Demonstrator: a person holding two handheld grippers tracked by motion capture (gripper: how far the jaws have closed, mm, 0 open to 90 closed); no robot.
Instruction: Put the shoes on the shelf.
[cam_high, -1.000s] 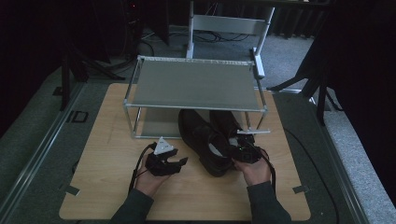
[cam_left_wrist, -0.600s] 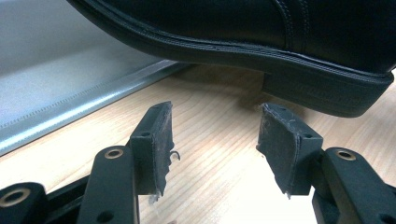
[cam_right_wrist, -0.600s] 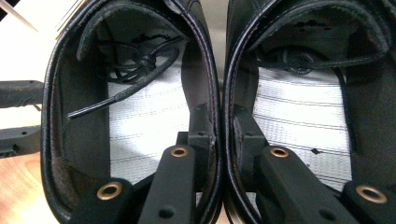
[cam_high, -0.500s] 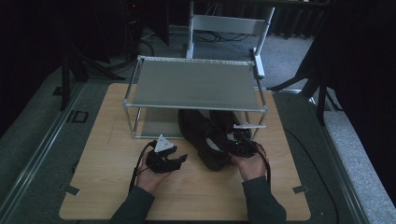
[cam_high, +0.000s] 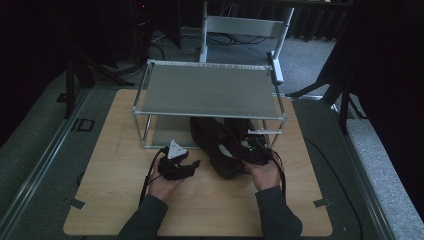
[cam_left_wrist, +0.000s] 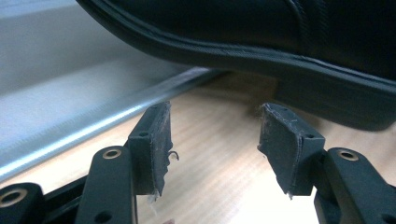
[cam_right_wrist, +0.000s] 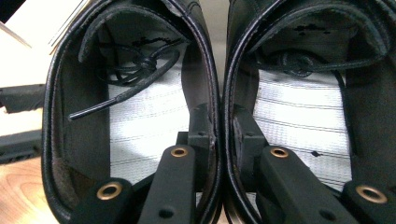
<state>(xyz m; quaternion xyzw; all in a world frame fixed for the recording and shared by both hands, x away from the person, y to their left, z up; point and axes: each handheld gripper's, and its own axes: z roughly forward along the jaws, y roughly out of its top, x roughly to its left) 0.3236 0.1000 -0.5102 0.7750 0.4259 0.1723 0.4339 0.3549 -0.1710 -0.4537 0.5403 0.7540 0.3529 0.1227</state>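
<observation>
My right hand-held gripper (cam_right_wrist: 219, 135) pinches the black shoes' (cam_right_wrist: 140, 93) adjoining inner walls; my left hand-held gripper (cam_left_wrist: 212, 140) rests released beside them.

Smooth black leather shoes (cam_right_wrist: 130, 116) with a faint sheen, pale ribbed cloth insoles (cam_right_wrist: 299, 116), matt brushed-metal rack (cam_high: 210, 92), light wood-grain table (cam_high: 115, 150), right claw (cam_right_wrist: 219, 135) matt black, probably plastic, left claw (cam_left_wrist: 215, 140) with worn, scuffed rubbery pads (cam_left_wrist: 161, 140).

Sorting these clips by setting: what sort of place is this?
Probably a recording studio or lab, not a home: a wooden table ringed by dark curtains, cables on the grey floor, and a metal shelf rack over black shoes.
</observation>
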